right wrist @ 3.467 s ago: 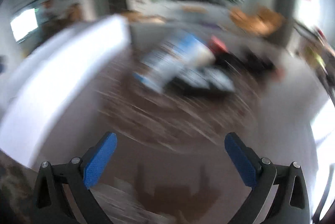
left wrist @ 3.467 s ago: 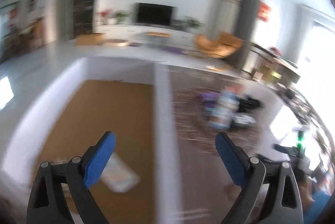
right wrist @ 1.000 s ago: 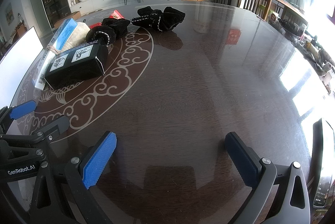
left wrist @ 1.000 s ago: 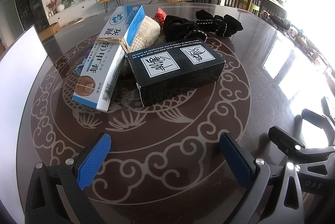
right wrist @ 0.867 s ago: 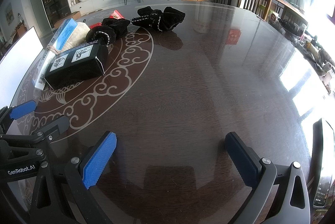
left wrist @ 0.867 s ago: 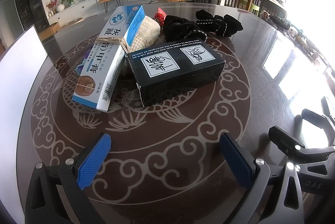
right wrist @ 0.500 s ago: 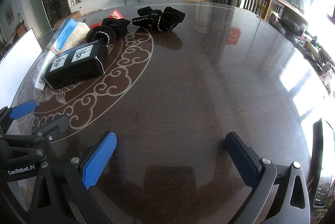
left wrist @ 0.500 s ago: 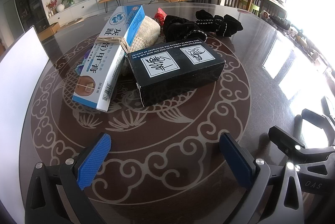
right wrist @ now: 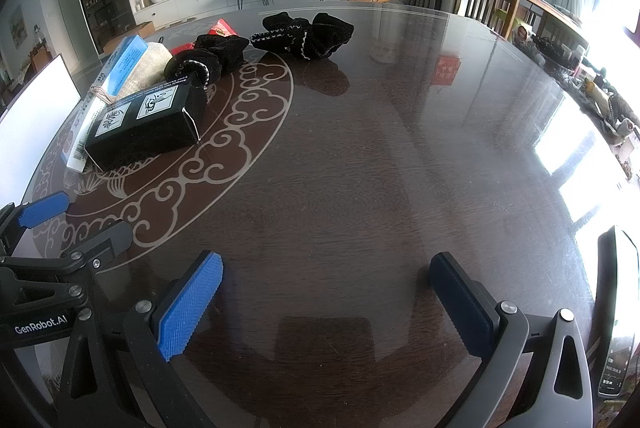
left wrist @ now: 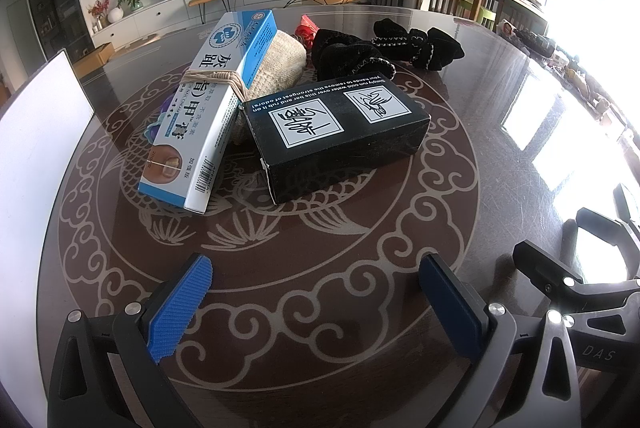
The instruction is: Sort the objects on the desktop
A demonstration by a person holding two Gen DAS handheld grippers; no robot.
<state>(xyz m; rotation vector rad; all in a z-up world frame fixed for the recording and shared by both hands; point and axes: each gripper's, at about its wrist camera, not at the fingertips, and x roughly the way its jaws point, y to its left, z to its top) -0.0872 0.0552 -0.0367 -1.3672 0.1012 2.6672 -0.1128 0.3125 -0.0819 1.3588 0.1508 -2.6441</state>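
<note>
Nothing shifted over the last second, left gripper (left wrist: 316,282) low over the table (left wrist: 360,236), jaws spread wide and empty, black box (left wrist: 340,132) and blue-white carton (left wrist: 208,100) just ahead, right gripper (right wrist: 326,282) beside it, likewise spread, holding nothing.

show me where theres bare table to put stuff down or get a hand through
The right half of the table is bare, from the black socks to the right gripper. A bare strip also lies between the black box and the left gripper. It is crowded where the blue and white box, beige bundle and socks touch.
</note>
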